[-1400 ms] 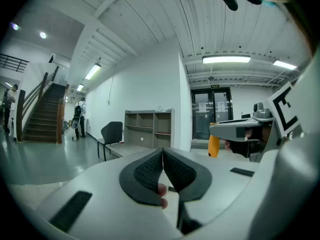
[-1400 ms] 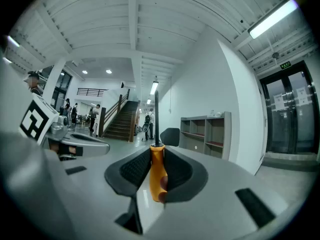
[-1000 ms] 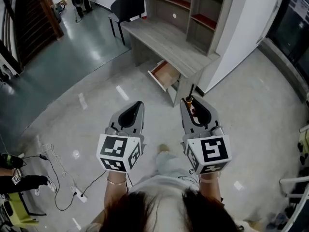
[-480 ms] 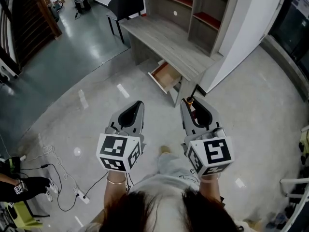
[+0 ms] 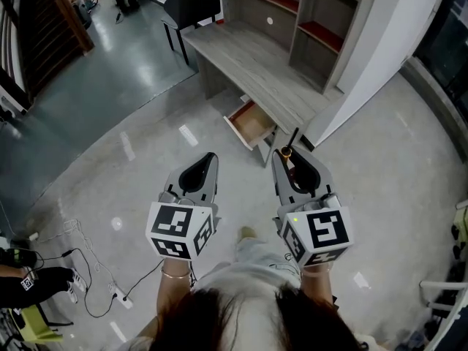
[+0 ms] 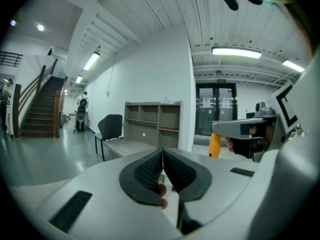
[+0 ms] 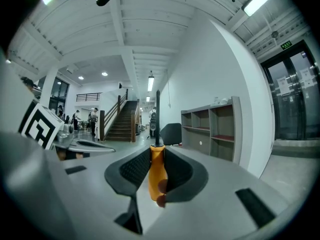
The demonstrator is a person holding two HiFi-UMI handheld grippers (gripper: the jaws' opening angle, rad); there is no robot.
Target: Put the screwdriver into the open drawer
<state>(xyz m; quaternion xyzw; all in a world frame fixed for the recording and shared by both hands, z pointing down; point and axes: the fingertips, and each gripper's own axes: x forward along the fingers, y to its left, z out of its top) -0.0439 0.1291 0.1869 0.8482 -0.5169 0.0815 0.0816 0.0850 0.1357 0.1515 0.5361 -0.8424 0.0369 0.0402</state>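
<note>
My right gripper (image 5: pixel 287 156) is shut on the screwdriver (image 7: pixel 158 176), which has an orange handle and a black shaft pointing up past the jaw tips. In the head view the screwdriver (image 5: pixel 289 149) sticks out ahead of that gripper toward the desk. The open drawer (image 5: pixel 251 122) hangs out of the grey wooden desk (image 5: pixel 252 63), a short way beyond both grippers, and shows a bare wooden inside. My left gripper (image 5: pixel 208 160) is shut with nothing between its pads (image 6: pixel 152 170). The orange handle (image 6: pixel 215 145) also shows in the left gripper view at the right.
A shelf unit (image 5: pixel 296 13) stands on the desk's back edge. A black chair (image 5: pixel 191 4) is at the desk's far end. A white wall corner (image 5: pixel 369 57) rises just right of the desk. Cables and a power strip (image 5: pixel 110 289) lie on the floor at left.
The desk and drawer have shifted slightly down and right in the head view, so I am a little closer to them. Both grippers hold the same pose.
</note>
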